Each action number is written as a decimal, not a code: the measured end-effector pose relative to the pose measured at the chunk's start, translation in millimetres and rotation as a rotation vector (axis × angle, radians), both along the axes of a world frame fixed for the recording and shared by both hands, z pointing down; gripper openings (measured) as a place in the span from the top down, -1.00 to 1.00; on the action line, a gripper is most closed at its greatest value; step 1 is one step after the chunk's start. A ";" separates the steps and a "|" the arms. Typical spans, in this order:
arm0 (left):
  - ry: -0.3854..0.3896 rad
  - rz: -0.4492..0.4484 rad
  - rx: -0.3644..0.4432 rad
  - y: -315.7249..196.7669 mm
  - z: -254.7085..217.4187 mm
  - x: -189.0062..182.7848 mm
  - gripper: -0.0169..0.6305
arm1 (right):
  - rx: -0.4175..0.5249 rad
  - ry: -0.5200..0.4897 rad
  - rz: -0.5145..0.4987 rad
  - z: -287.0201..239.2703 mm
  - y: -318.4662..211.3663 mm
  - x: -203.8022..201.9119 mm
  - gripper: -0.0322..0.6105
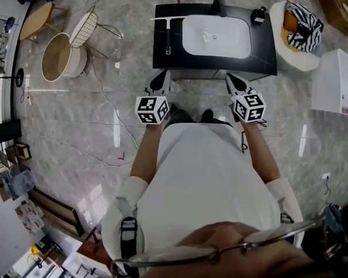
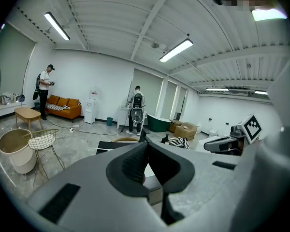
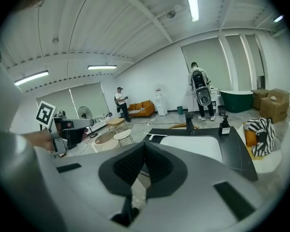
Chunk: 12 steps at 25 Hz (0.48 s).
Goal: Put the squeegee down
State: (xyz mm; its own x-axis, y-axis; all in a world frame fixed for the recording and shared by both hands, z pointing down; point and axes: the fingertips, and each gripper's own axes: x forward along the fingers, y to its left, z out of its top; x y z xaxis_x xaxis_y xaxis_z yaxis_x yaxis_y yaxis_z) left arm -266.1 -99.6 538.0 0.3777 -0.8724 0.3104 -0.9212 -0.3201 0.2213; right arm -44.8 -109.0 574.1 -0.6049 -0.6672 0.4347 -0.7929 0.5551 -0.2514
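- Both claws are shut tight and empty. The left claw (image 2: 146, 145) shows its dark pads pressed together with nothing between them, and the right claw (image 3: 144, 148) shows the same in its own view.
- In the head view, the two claws hang side by side in front of the person's body. Their tips point toward the near edge of the black surface (image 1: 267, 59) but stop short of it, over the floor, and neither touches anything.
- The squeegee (image 1: 167, 36) lies flat at the left end of that surface, just beside the white basin (image 1: 214, 36). Its pale blade runs crosswise at the far side, and its dark handle points back toward the person.
- The squeegee is well apart from both claws, with the left claw the nearer of the two. It appears to rest wholly on the surface, with no part over the edge as far as I can tell.
- Judging from this, the putting-down is done: the tool is out of any grip and lies at rest.
- Nothing of the task proper seems to be left. At most, the hands need to settle clear of the surface.
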 end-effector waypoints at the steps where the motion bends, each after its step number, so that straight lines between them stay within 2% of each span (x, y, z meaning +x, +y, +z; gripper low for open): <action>1: -0.002 0.007 0.005 0.6 -2.5 -3.3 0.93 | 0.008 -0.004 0.005 -2.7 -0.2 -2.9 0.89; 7: -0.008 0.073 0.006 6.6 -5.0 -17.9 0.93 | 0.068 -0.019 0.039 -17.1 0.3 -24.7 0.89; 12: 0.023 0.129 -0.002 2.3 -8.1 -31.0 0.93 | 0.101 -0.031 0.071 -32.4 -4.9 -45.0 0.89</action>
